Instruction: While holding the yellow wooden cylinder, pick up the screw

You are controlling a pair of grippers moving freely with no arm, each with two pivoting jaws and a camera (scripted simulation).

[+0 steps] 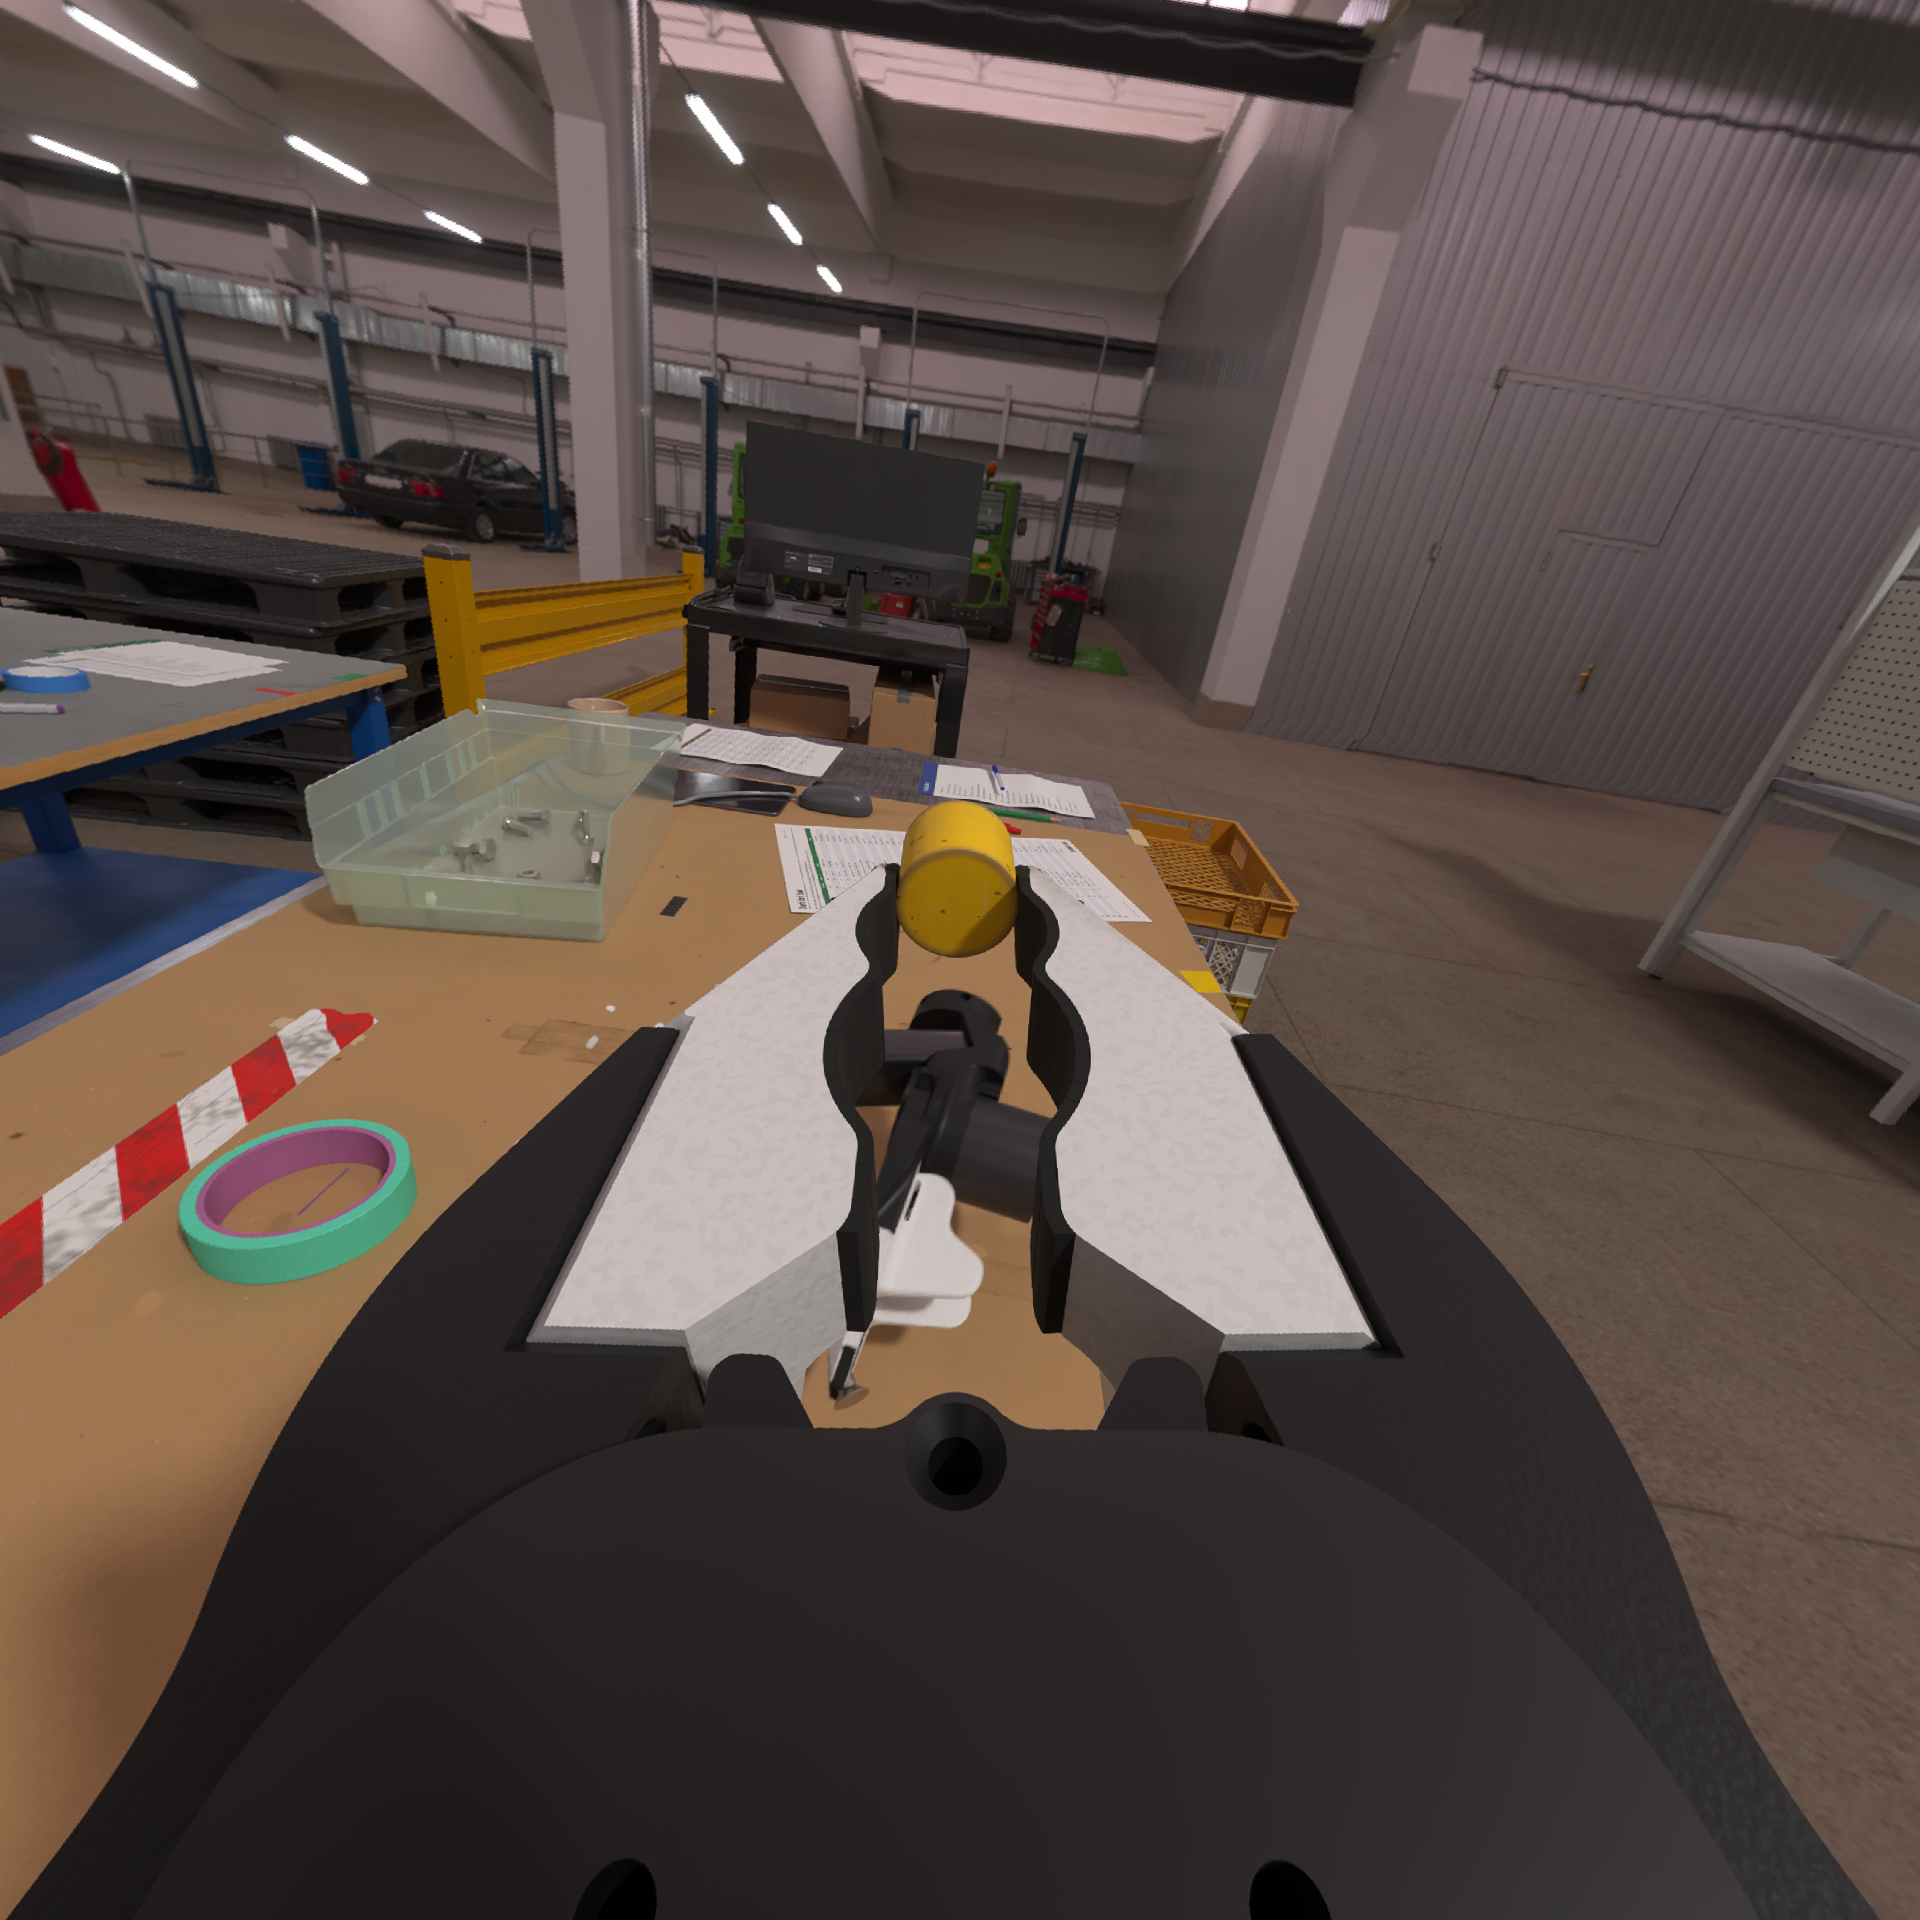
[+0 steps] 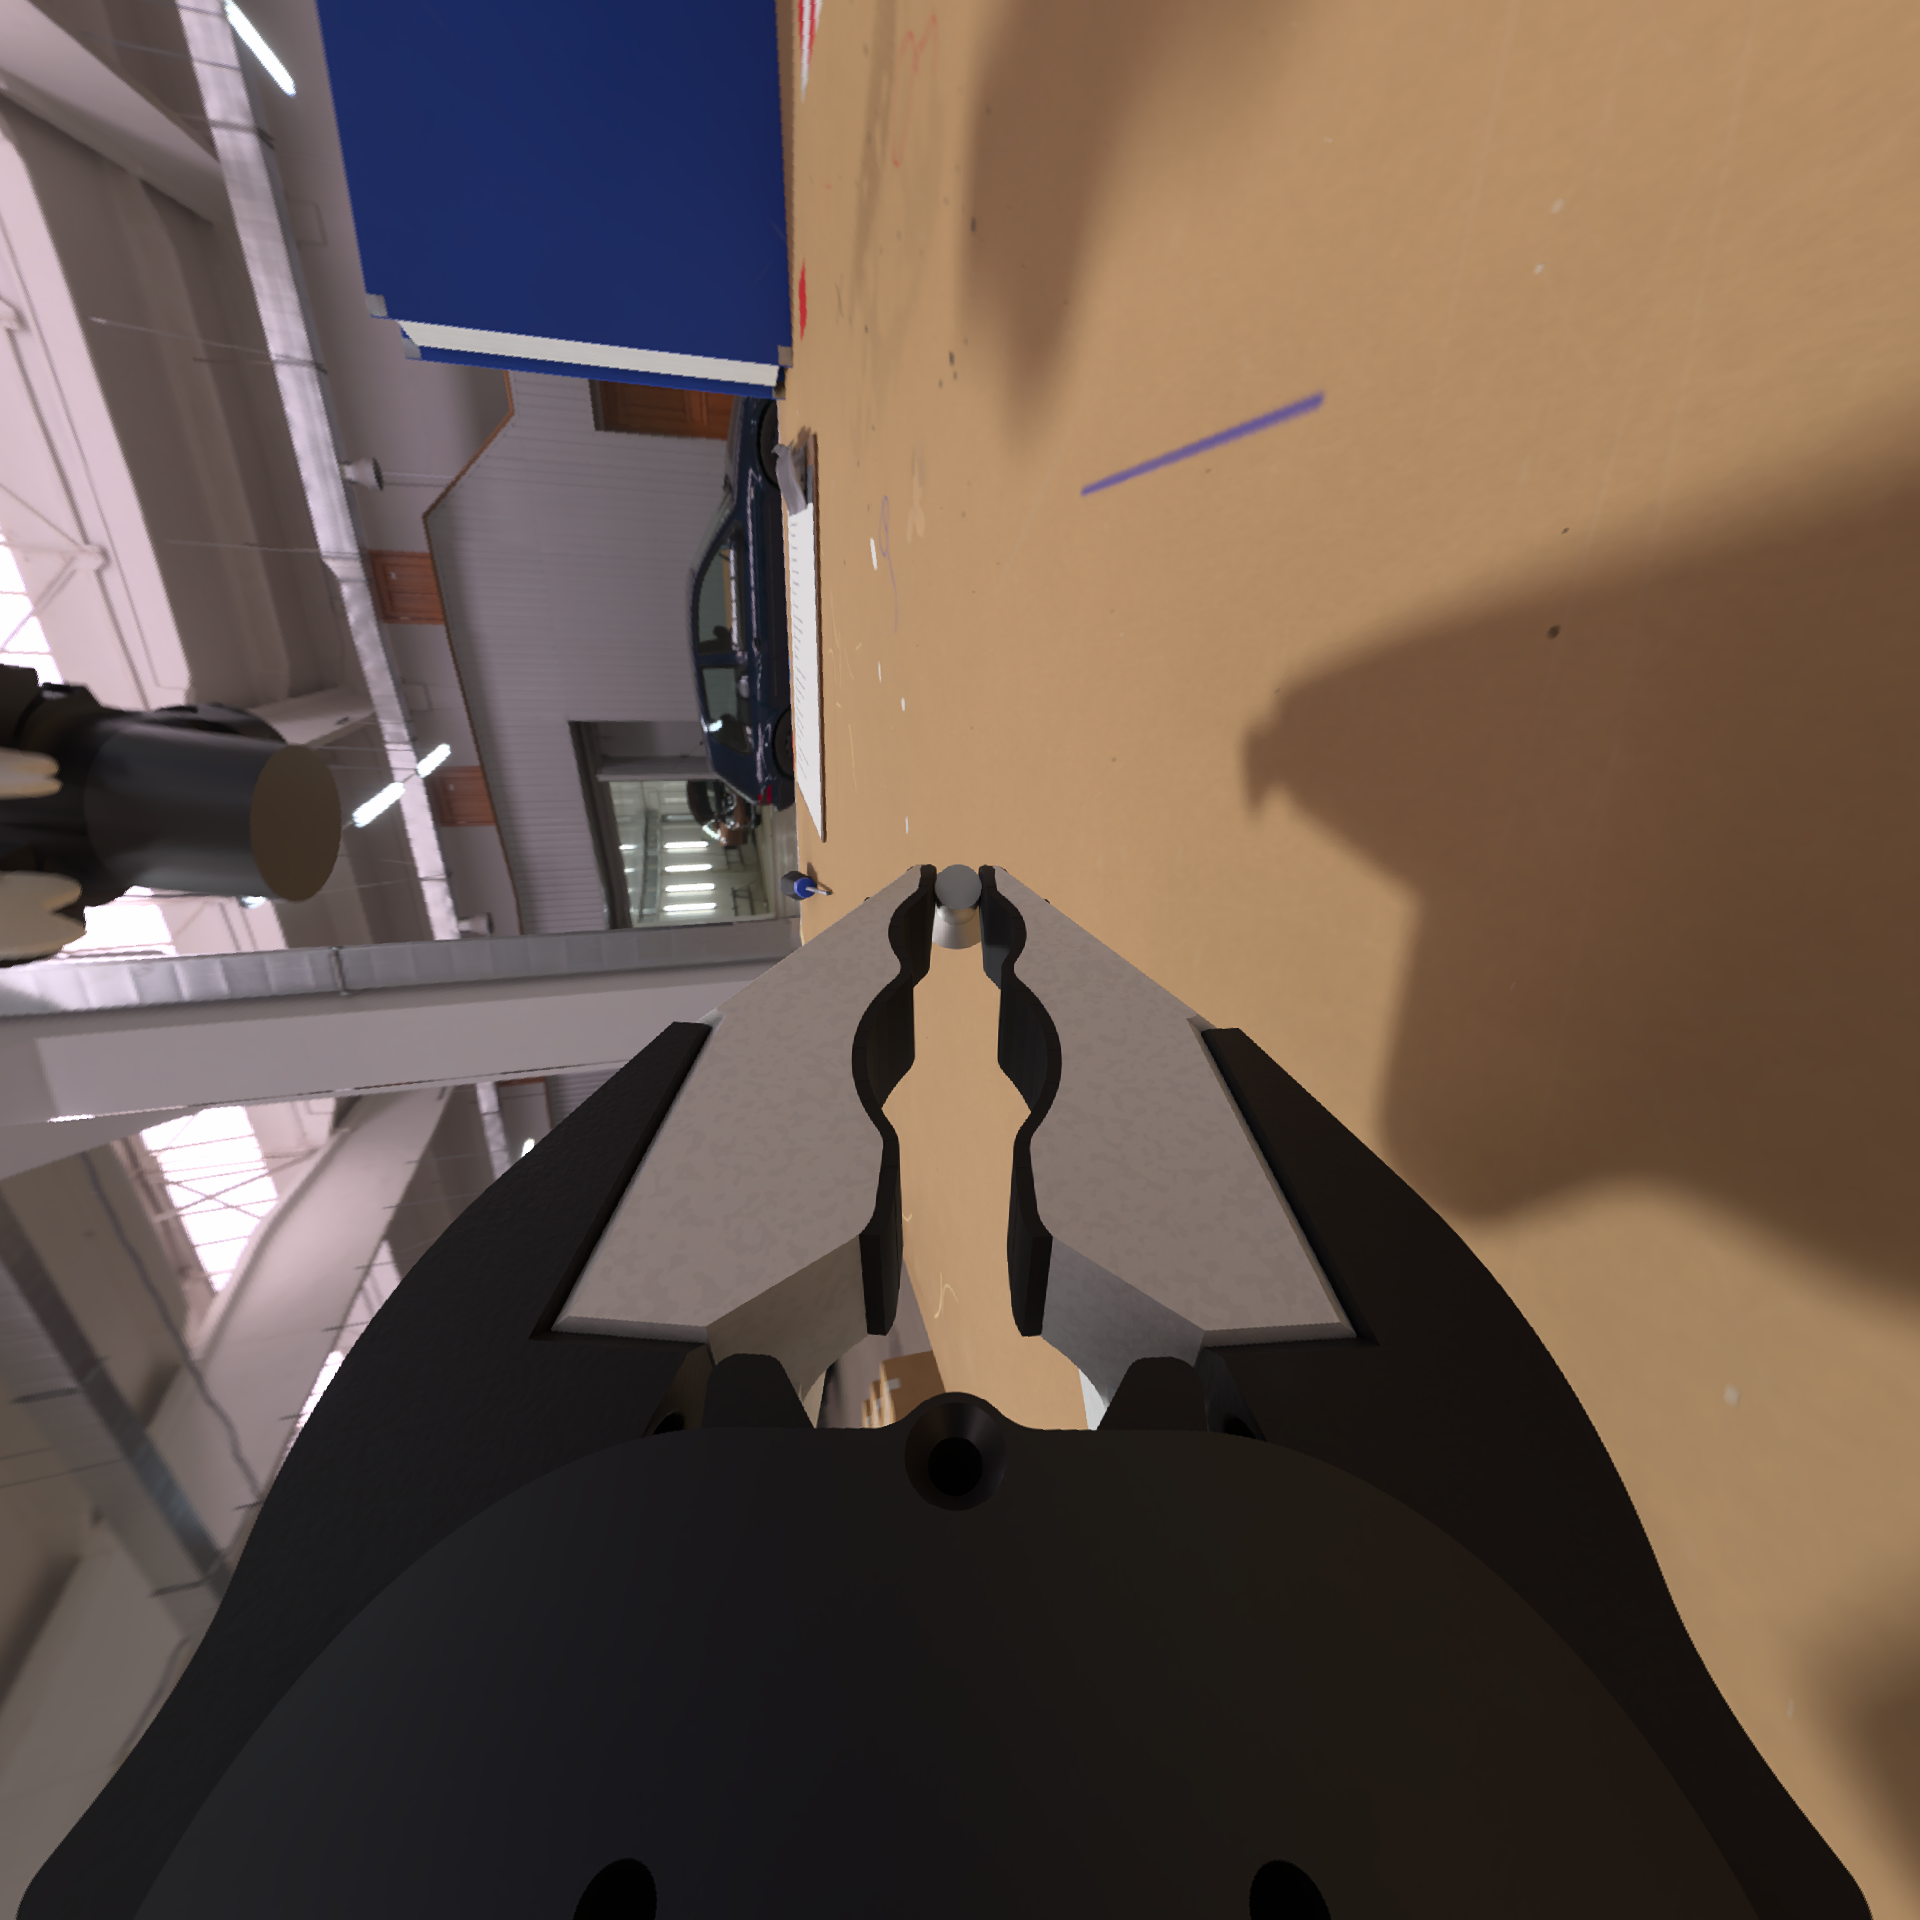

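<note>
My left gripper [image 1: 956, 883] is shut on the yellow wooden cylinder [image 1: 956, 878] and holds it at the fingertips, above the brown table [image 1: 436, 1039]. Under it, between its fingers, my right gripper [image 1: 850, 1366] shows with its fingers pointing down at the table. In the right wrist view, which is rolled sideways, my right gripper [image 2: 956, 883] is shut on a small grey screw [image 2: 956, 904] at the fingertips, close to the table [image 2: 1247, 727]. I cannot tell whether the screw touches the table. Part of the left gripper's body shows at the left edge of that view.
A clear plastic bin [image 1: 488, 831] with several screws stands at the back left. A green tape roll [image 1: 299, 1200] and red-and-white striped tape [image 1: 177, 1132] lie at the left. Papers [image 1: 831, 862], a mouse [image 1: 834, 800] and an orange crate [image 1: 1216, 868] are at the far edge.
</note>
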